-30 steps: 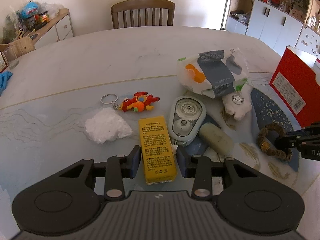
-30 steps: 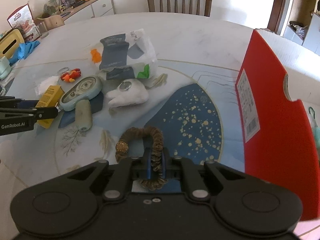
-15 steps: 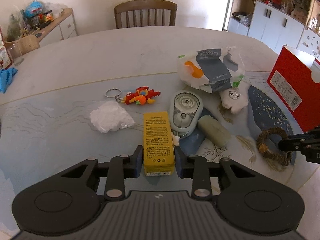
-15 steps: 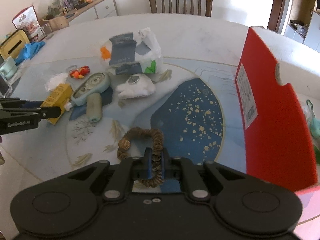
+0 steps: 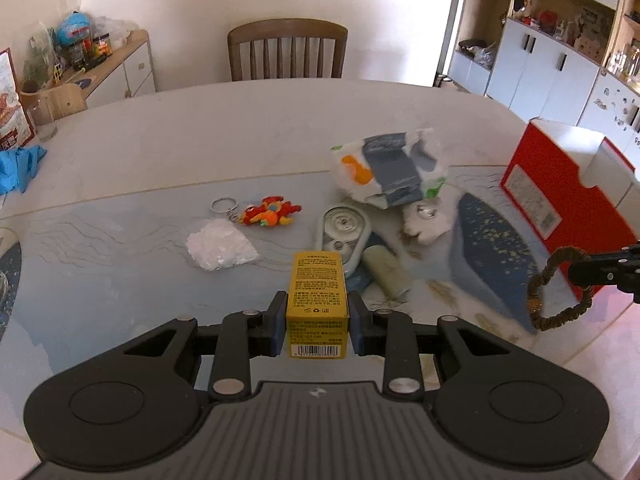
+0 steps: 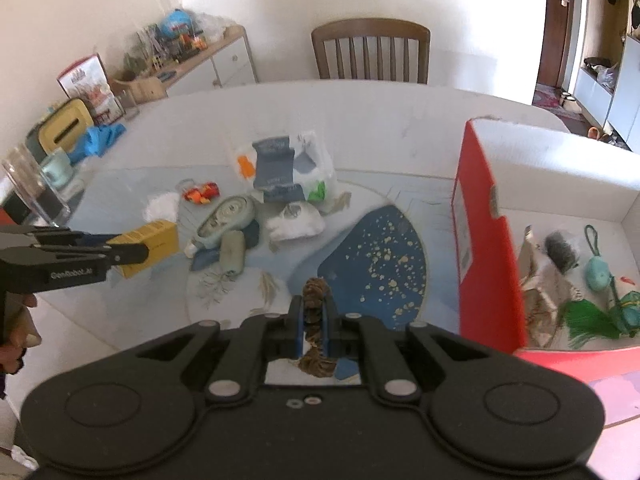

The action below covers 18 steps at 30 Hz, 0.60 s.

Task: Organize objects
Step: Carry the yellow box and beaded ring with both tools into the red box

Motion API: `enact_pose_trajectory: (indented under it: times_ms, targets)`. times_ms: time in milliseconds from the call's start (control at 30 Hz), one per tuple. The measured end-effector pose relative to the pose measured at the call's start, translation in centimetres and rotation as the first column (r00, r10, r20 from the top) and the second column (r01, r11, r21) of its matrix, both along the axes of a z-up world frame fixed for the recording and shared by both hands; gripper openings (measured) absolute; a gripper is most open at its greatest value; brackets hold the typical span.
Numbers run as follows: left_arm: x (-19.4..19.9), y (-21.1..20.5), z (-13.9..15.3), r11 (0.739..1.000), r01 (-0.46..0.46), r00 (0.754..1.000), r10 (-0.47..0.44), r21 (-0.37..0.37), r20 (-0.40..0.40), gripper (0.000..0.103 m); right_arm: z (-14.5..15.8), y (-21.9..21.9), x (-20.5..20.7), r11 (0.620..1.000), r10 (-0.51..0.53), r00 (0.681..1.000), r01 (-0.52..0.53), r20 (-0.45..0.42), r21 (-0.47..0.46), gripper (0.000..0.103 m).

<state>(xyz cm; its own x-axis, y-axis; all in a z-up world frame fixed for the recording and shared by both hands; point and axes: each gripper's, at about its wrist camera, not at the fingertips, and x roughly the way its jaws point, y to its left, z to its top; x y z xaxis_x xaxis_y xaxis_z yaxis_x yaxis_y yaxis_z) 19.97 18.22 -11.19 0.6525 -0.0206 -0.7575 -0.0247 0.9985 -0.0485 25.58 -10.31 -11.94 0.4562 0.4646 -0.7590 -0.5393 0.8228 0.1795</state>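
Note:
My left gripper point(image 5: 318, 320) is shut on a yellow carton point(image 5: 318, 296) and holds it above the table; the same carton point(image 6: 154, 240) shows in the right wrist view, clamped by the left gripper point(image 6: 132, 254). My right gripper point(image 6: 312, 326) is shut on a brown scrunchie point(image 6: 314, 294), which hangs off the table as a ring point(image 5: 554, 288) from the right gripper point(image 5: 576, 270) in the left wrist view. A red box point(image 6: 486, 248) stands open at the right with several small items inside.
On the table lie a white crumpled bag point(image 5: 220, 244), a red-orange toy keychain point(image 5: 270, 212), a pale green case point(image 5: 344, 234), a green tube point(image 5: 386, 270), a white plush point(image 5: 424, 224) and a printed plastic bag point(image 5: 390, 170). A chair point(image 5: 286, 50) stands behind.
Both grippers have risen. The left one closed on the yellow carton and lifted it off the table. The right one lifted the scrunchie, so it now hangs in the air beside the red box.

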Motion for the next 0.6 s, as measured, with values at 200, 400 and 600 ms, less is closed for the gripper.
enact_pose_trajectory:
  times_ms: [200, 400, 600]
  targets:
    - [-0.3, -2.4, 2.7, 1.0, 0.025, 0.999, -0.026, 0.014, 0.026, 0.03, 2.6, -2.4, 0.0, 0.999, -0.002, 1.0, 0.001, 0.021, 0.038, 0.006]
    - [0.2, -6.0, 5.6, 0.996, 0.088, 0.994, -0.088, 0.0, 0.072, 0.03, 5.0, -5.4, 0.9, 0.998, -0.025, 0.997, 0.021, 0.067, 0.058, 0.007]
    - [1.2, -10.3, 7.5, 0.988, 0.154, 0.983, -0.152, -0.007, 0.103, 0.03, 7.1, -9.3, 2.6, 0.996, -0.063, 0.99, 0.056, 0.126, 0.063, 0.007]
